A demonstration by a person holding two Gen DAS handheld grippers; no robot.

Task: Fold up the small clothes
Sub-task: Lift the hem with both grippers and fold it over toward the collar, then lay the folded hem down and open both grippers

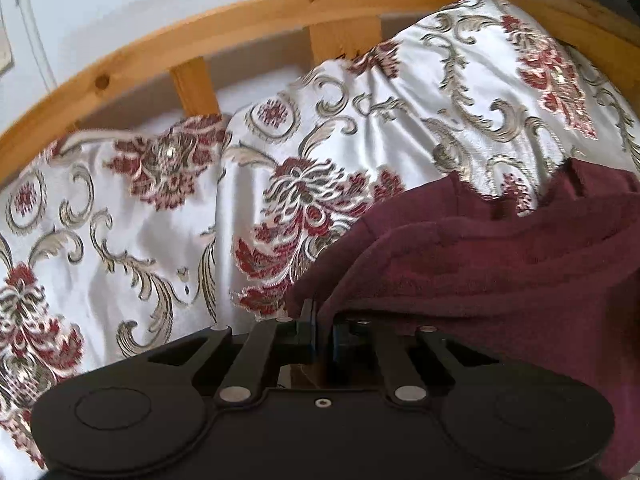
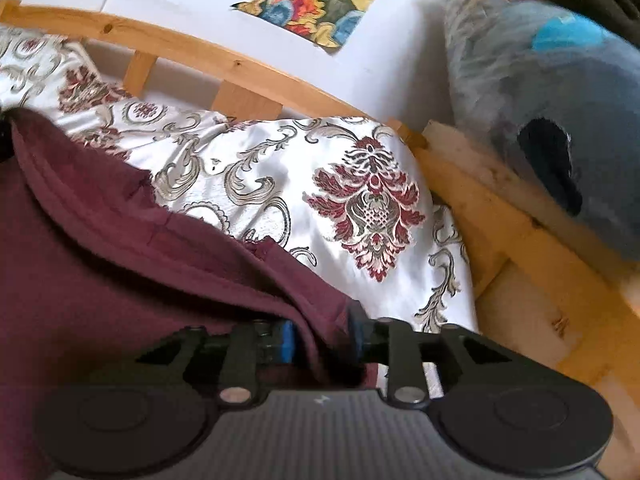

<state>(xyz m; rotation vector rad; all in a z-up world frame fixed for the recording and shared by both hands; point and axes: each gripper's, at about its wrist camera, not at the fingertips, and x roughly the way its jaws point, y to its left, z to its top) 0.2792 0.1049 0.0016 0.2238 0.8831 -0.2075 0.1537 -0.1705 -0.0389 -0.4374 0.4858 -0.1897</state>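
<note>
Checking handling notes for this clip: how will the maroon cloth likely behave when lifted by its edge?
Likely floppy: the maroon cloth sags in soft folds. Its fuzzy surface probably grips well. It may slide on the shiny bedspread.

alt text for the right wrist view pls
The right hand-held gripper has its jaws apart around a fold of a maroon garment, which lies on a white floral bedspread. A wooden bed frame runs behind.

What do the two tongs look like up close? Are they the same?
Nearly the same. The left tongs are black: two round discs, slanted bars with silver rivets, and a smooth middle plate with one small screw. The right tongs share that shape, but have bright blue pads and a ribbed grey middle plate.
</note>
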